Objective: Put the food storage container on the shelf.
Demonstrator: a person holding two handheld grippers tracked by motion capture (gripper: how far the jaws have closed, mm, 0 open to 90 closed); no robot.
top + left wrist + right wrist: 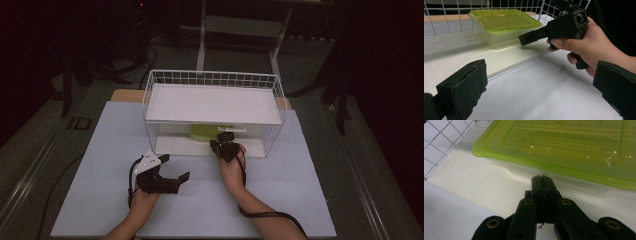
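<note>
White table (110, 200) bears wire basket (155, 85).

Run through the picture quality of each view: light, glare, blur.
High view: dim, the room around the table nearly black, the container shaded under the wire basket's shelf. Left gripper view: evenly lit, its own near jaws soft, the right gripper sharp. Right gripper view: bright, small glare spots on the green lid, the shut right gripper in focus.
</note>
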